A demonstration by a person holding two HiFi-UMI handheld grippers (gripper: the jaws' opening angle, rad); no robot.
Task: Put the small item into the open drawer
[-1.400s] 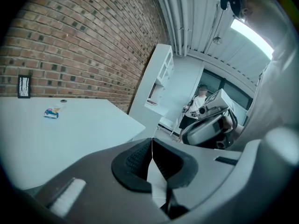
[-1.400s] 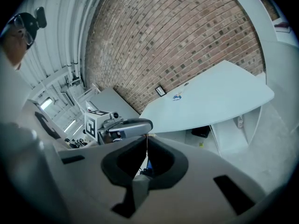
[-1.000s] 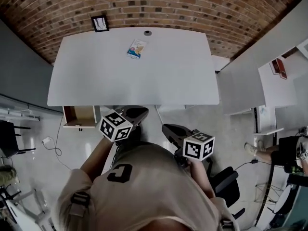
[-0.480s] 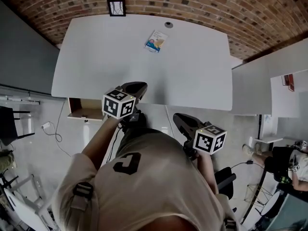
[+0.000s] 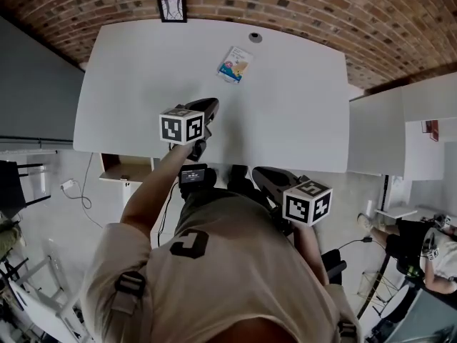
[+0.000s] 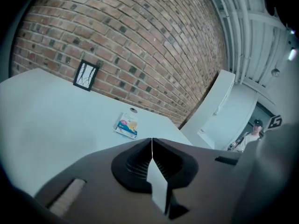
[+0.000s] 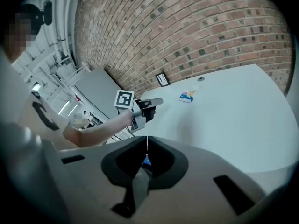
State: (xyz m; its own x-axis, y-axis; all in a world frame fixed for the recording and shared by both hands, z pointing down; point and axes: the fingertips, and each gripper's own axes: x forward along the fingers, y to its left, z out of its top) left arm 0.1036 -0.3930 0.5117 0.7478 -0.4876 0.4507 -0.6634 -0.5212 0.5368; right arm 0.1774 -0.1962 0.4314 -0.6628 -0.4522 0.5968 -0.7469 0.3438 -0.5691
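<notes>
Lying on 1 desk (image 5: 285,113): 1 pkt (image 5: 235,63); L gripper (image 5: 211,105) & R gripper (image 5: 259,172) jaws shut, empty

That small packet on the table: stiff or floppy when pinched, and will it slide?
The packet looks thin and flat, so it is probably light and somewhat bendy. Lying flush on the smooth table, it may slide when nudged and be hard to get under.
</notes>
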